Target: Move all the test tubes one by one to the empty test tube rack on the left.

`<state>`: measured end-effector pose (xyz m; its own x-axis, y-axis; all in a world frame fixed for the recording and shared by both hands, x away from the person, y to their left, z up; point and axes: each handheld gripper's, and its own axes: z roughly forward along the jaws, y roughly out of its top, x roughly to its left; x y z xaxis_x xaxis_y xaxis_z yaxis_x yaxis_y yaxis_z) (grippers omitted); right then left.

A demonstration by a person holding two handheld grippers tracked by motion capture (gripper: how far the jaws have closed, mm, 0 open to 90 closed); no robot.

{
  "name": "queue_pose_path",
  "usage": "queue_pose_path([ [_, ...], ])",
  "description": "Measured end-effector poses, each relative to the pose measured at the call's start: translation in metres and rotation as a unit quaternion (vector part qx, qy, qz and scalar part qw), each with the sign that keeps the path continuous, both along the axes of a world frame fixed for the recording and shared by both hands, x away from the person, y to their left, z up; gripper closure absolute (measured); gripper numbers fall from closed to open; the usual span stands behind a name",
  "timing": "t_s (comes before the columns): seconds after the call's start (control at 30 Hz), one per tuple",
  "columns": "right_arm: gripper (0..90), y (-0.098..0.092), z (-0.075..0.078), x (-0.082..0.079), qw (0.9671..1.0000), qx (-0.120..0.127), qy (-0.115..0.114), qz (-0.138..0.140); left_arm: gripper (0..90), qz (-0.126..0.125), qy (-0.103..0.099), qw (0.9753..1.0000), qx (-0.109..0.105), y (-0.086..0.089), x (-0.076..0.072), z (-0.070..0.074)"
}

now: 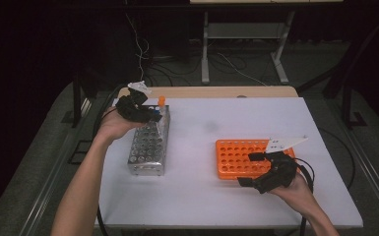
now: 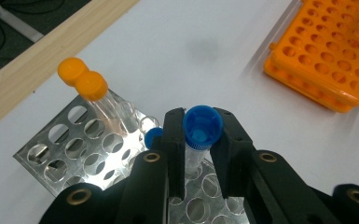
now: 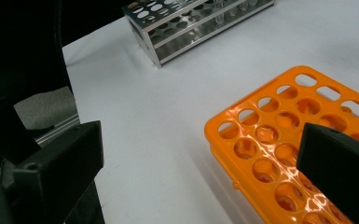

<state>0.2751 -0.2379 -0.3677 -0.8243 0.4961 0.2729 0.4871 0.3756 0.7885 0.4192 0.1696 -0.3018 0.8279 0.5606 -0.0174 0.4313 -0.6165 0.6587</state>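
My left gripper (image 2: 200,149) is shut on a blue-capped clear tube (image 2: 202,126), held upright just above the far end of the metal tube rack (image 2: 70,154). In the high view that gripper (image 1: 150,114) hovers over the rack (image 1: 147,147). Two orange-capped tubes (image 2: 85,80) stand in the rack's far corner, and another blue cap (image 2: 153,136) shows beside the left jaw. My right gripper (image 1: 251,169) is open at the near edge of the orange plastic rack (image 1: 236,157), whose holes (image 3: 279,140) look unfilled; its jaws stand wide apart with nothing between them.
The white table (image 1: 202,191) has a wooden strip (image 1: 216,92) along its far edge. Cables trail on the dark floor (image 1: 236,64) behind it, near a desk's metal legs (image 1: 205,49). Bare tabletop lies between the two racks.
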Motion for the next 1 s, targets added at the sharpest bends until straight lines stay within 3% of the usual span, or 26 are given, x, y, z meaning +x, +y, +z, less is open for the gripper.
queue_pose_path([
  [0.4, 0.2, -0.009, -0.002, -0.003, 0.9999, 0.008, 0.0, -0.008, 74.7, 0.006, 0.004, 0.9999, -0.011, 0.002, 0.0, -0.02],
  [0.63, 0.2, -0.011, -0.004, -0.004, 0.9999, 0.008, 0.001, -0.009, 73.5, 0.008, 0.017, 0.9996, -0.019, 0.003, 0.0, -0.028],
  [0.8, 0.2, -0.012, -0.007, -0.005, 0.9999, 0.009, 0.004, -0.012, 60.1, 0.018, 0.032, 0.9988, -0.031, 0.005, -0.001, -0.025],
  [1.0, 0.2, -0.015, -0.009, -0.006, 0.9997, 0.013, 0.006, -0.019, 46.9, 0.035, 0.029, 0.9976, -0.052, 0.008, -0.01, -0.014],
])
